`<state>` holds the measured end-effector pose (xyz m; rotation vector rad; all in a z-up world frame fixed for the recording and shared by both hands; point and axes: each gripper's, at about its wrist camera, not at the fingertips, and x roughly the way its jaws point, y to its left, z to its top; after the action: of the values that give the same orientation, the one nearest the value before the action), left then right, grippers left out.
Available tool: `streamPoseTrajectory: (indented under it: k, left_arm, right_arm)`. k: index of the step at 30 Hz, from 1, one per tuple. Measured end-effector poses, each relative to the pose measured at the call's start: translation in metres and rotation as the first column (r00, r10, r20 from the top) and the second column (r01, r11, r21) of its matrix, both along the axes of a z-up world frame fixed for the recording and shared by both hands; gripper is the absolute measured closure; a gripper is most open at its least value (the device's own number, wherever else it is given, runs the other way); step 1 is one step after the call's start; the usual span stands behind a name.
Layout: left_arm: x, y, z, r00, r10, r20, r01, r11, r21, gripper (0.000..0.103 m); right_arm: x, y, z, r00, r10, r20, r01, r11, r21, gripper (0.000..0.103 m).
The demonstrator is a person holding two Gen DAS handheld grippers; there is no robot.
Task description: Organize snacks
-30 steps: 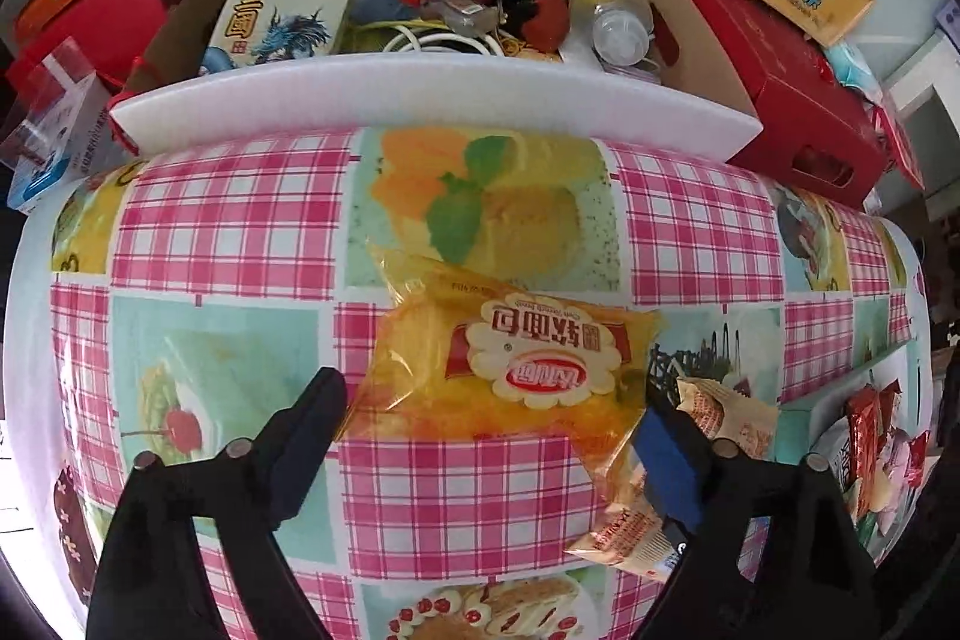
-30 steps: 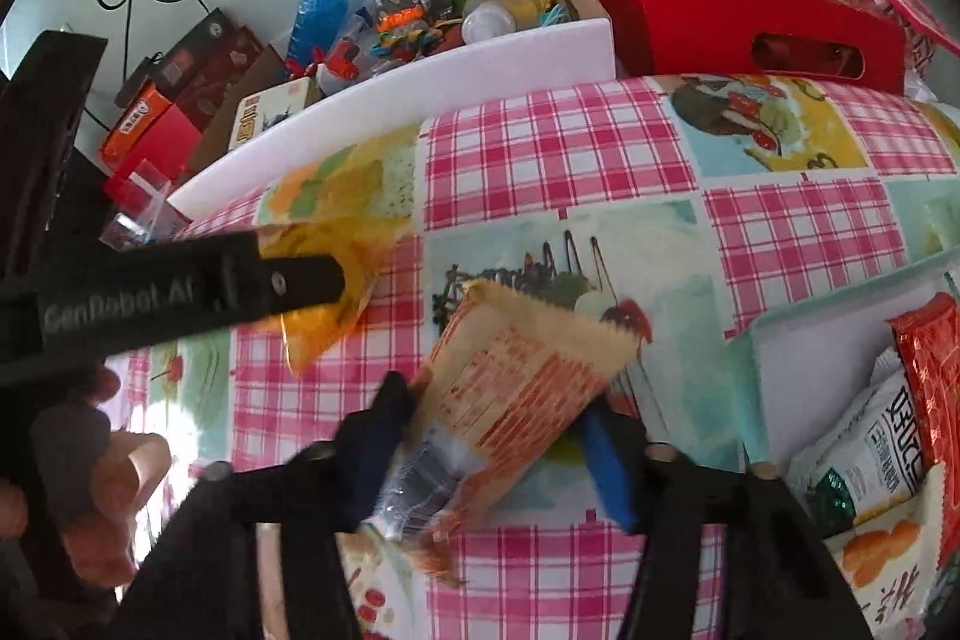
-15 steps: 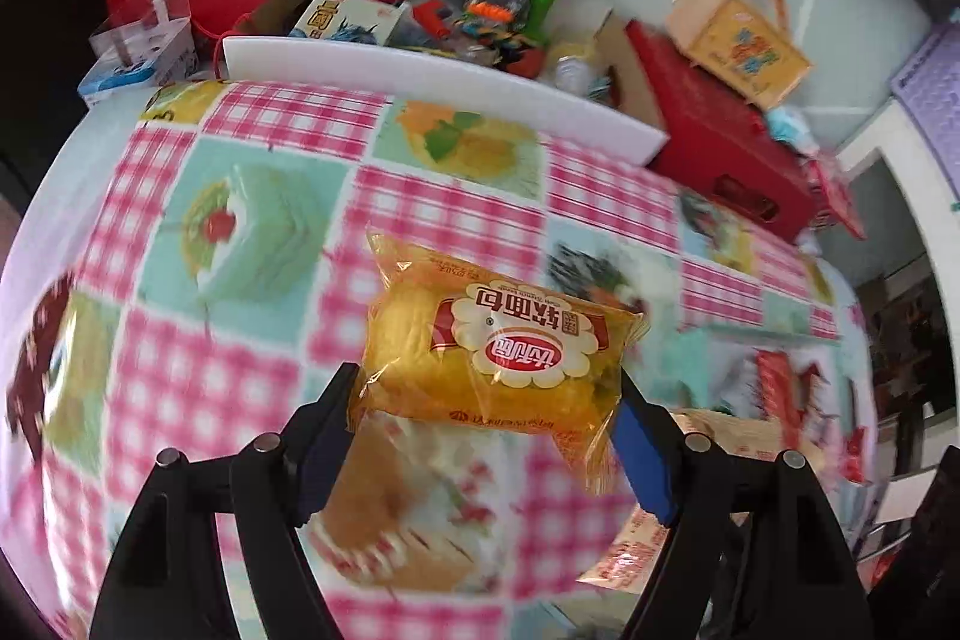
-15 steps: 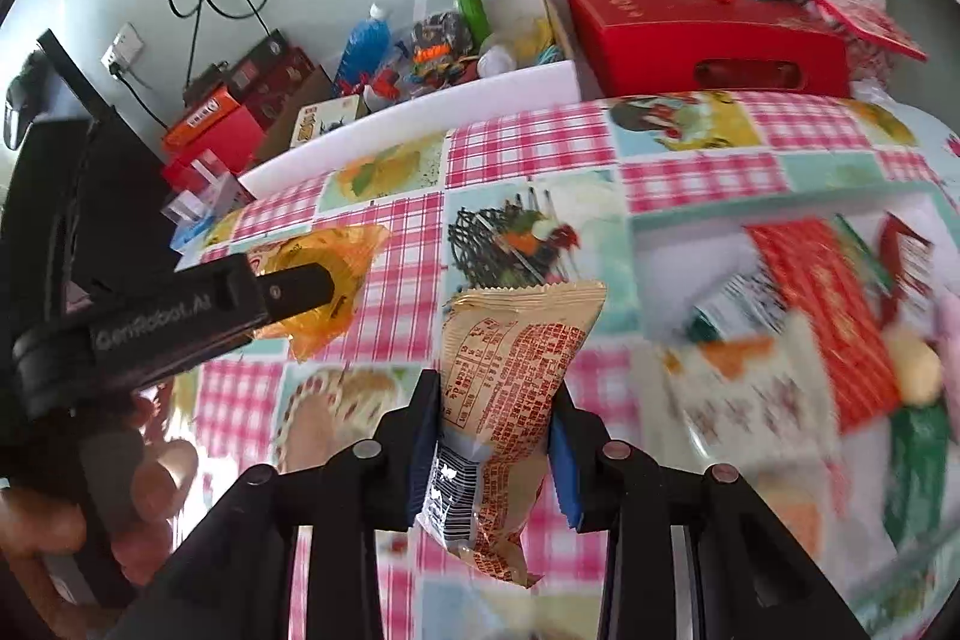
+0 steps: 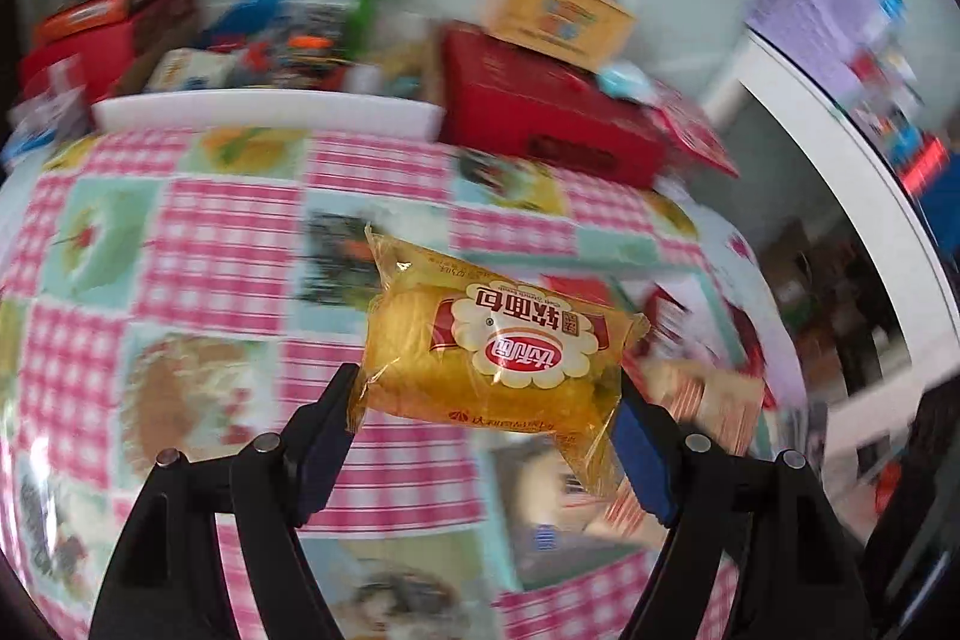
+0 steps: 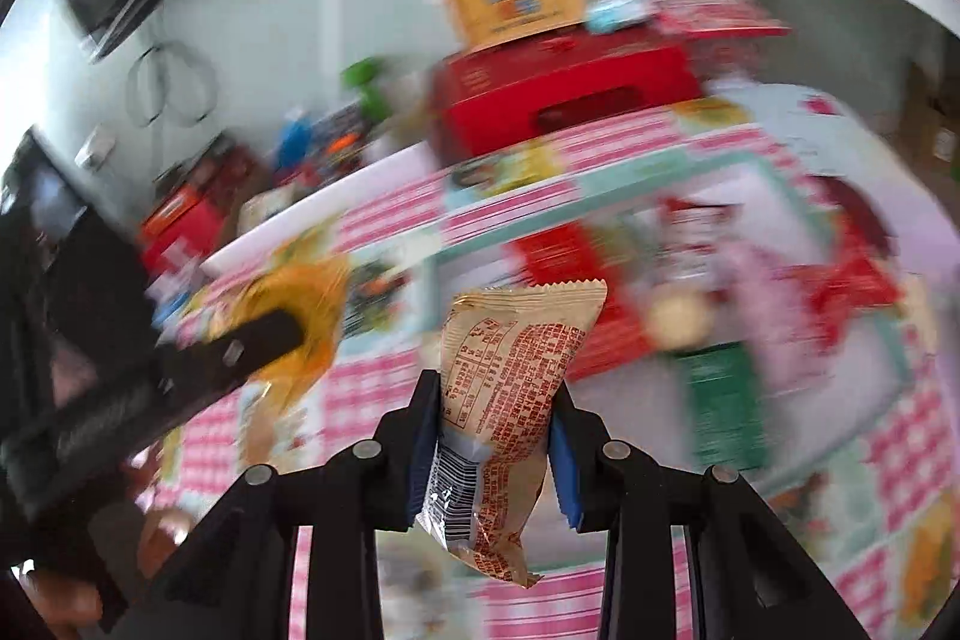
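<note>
My left gripper (image 5: 489, 415) is shut on a yellow soft-bread packet (image 5: 498, 346) with a red and white label, held clear above the checked tablecloth (image 5: 210, 244). In the right wrist view my right gripper (image 6: 495, 403) is shut on a tan snack packet (image 6: 510, 370) with red print, which stands upright between the blue pads. The left gripper with its yellow packet (image 6: 300, 304) shows at the left of that view, a hand (image 6: 66, 568) under it. A white tray (image 6: 912, 370) with a pale green rim, holding several snack packets, lies blurred beyond the tan packet.
At the table's far edge stand a red box (image 5: 540, 118) with a yellow carton (image 5: 558, 10) on top, and an open cardboard box of clutter with a green dumbbell (image 5: 366, 4). A white foam strip (image 5: 270, 112) lies along that edge. White furniture (image 5: 840, 160) stands at the right.
Both grippers rose off the table with their packets and swung right toward the tray. The right gripper closed tighter on the tan packet; the left one came to grip the yellow packet.
</note>
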<state>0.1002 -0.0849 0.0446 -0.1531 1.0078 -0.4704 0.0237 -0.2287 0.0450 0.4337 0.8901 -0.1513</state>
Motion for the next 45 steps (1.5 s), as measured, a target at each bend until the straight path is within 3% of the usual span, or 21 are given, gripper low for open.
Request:
streamPoseTrajectory:
  k: [3,7,12,14,15,18,20,22,24,27,35,45]
  left_arm:
    - [0.0,-0.035,-0.009,0.996,-0.089,-0.023,0.089,0.996,0.0,0.024]
    - [0.001,-0.07,-0.022,0.986,-0.158,-0.049,0.159,0.987,0.013,0.023]
    - [0.002,-0.07,-0.025,0.98,-0.184,-0.077,0.181,0.983,-0.04,0.016]
    - [0.0,-0.062,-0.022,0.982,-0.172,-0.084,0.167,0.984,-0.057,0.012]
    - [-0.001,-0.055,-0.021,0.984,-0.152,-0.093,0.147,0.987,-0.064,0.01]
    - [-0.007,-0.033,-0.022,0.992,-0.077,-0.102,0.069,0.995,-0.077,0.009]
    - [-0.014,-0.016,-0.025,0.995,-0.007,-0.102,0.004,0.999,-0.035,0.008]
    - [-0.024,-0.003,-0.027,0.995,0.062,-0.073,-0.056,0.995,0.083,0.007]
    - [-0.036,0.006,-0.029,0.993,0.117,-0.013,-0.111,0.966,0.234,0.007]
    - [-0.051,0.02,-0.037,0.987,0.16,0.032,-0.16,0.919,0.361,0.007]
    - [-0.085,0.051,-0.056,0.974,0.224,-0.025,-0.201,0.912,0.358,0.007]
    - [-0.085,0.049,-0.058,0.971,0.236,-0.03,-0.21,0.909,0.36,0.007]
  right_arm:
    - [-0.004,-0.032,-0.007,0.996,-0.079,-0.031,0.078,0.996,-0.043,0.068]
    - [-0.007,-0.059,-0.021,0.988,-0.137,-0.07,0.137,0.99,-0.018,0.068]
    - [-0.01,-0.069,-0.022,0.985,-0.157,-0.065,0.154,0.987,-0.05,0.066]
    - [-0.01,-0.072,-0.024,0.986,-0.154,-0.071,0.151,0.988,-0.039,0.058]
    - [-0.01,-0.072,-0.025,0.985,-0.154,-0.074,0.151,0.988,-0.038,0.048]
    - [-0.014,-0.067,-0.023,0.986,-0.148,-0.074,0.144,0.988,-0.06,0.041]
    - [-0.018,-0.063,-0.021,0.987,-0.145,-0.07,0.14,0.988,-0.069,0.03]
    - [-0.025,-0.056,-0.02,0.99,-0.132,-0.059,0.127,0.989,-0.074,0.017]
    - [-0.031,-0.046,-0.019,0.993,-0.11,-0.05,0.106,0.991,-0.076,0.012]
    - [-0.042,-0.033,-0.017,0.995,-0.097,-0.031,0.094,0.992,-0.084,0.001]
    - [-0.067,0.001,-0.026,0.998,-0.03,-0.047,0.025,0.993,-0.111,0.0]
    - [-0.064,0.013,-0.03,0.998,0.01,-0.066,-0.019,0.99,-0.139,0.0]
